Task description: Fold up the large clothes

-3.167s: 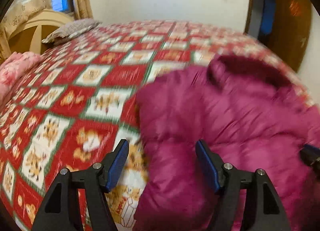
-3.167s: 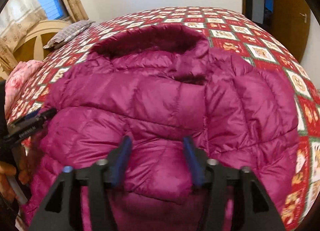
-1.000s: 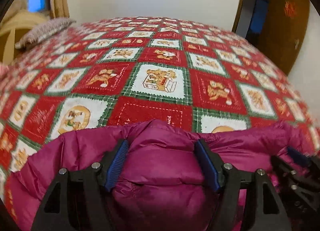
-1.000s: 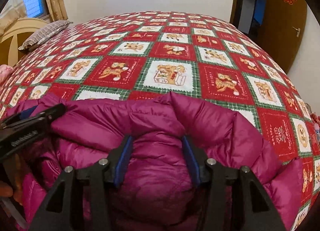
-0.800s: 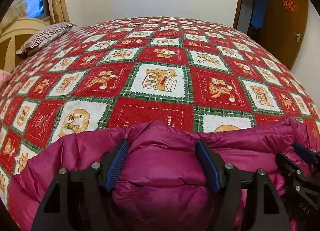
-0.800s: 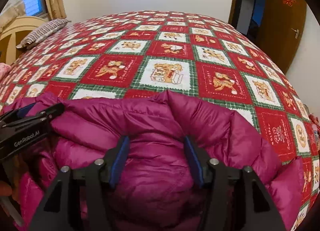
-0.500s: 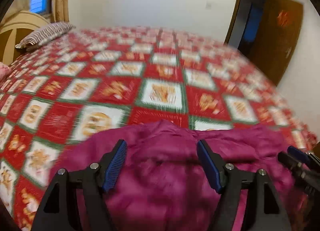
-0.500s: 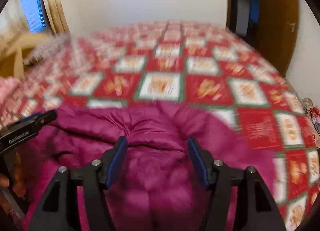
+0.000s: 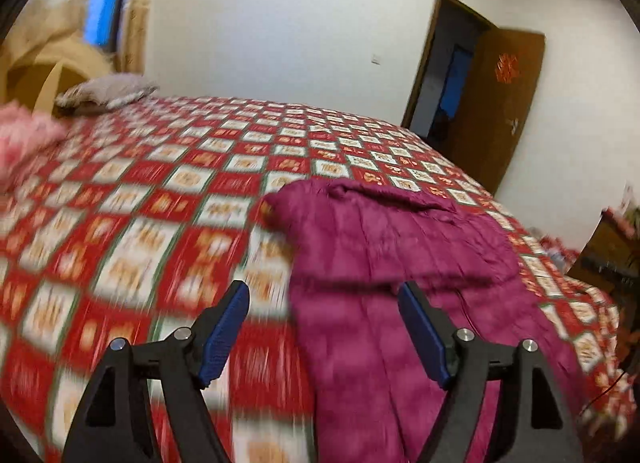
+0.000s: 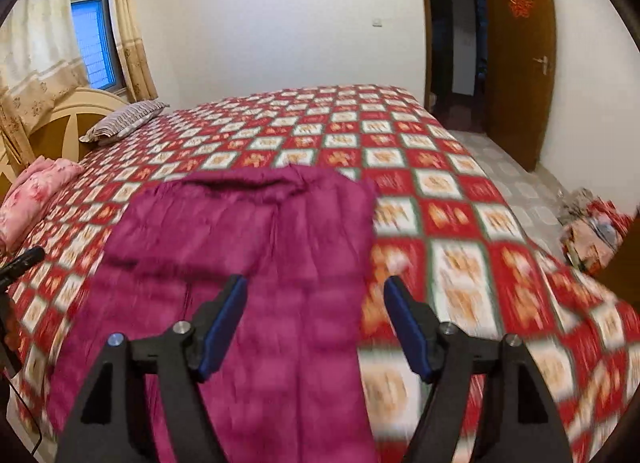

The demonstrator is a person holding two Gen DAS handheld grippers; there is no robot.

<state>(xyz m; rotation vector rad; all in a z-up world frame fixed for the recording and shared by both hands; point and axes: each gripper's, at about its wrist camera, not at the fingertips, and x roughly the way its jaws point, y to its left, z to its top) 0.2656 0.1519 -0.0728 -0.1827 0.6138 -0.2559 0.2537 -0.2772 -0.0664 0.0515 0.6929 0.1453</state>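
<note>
Your left gripper (image 9: 324,329) is spread wide with nothing between its blue pads (image 9: 224,333), and your right gripper (image 10: 316,323) is just as wide and just as empty; both hang above the bed, clear of the fabric as far as the smeared pictures let you tell. Motion blur wipes out the near part of both views, so you cannot read the quilting on the jacket (image 9: 404,271) or the figures in the nearest squares of the bedspread (image 9: 132,231). The jacket's near end runs off the bottom edge of both pictures, behind your gripper frames. In the right wrist view only the black tip of your left gripper (image 10: 22,261) shows at the left edge. Half a second ago both grippers were low over the bunched jacket with fabric bulging between the pads; now they have let go and pulled up and back, and the jacket (image 10: 248,263) lies as a long, flat strip on the bedspread, near the bed's near edge. Farther out you have a striped pillow (image 10: 126,119) by the headboard (image 10: 64,119), a pink bundle (image 10: 32,195) at the left, and an open brown door (image 10: 520,55).
</note>
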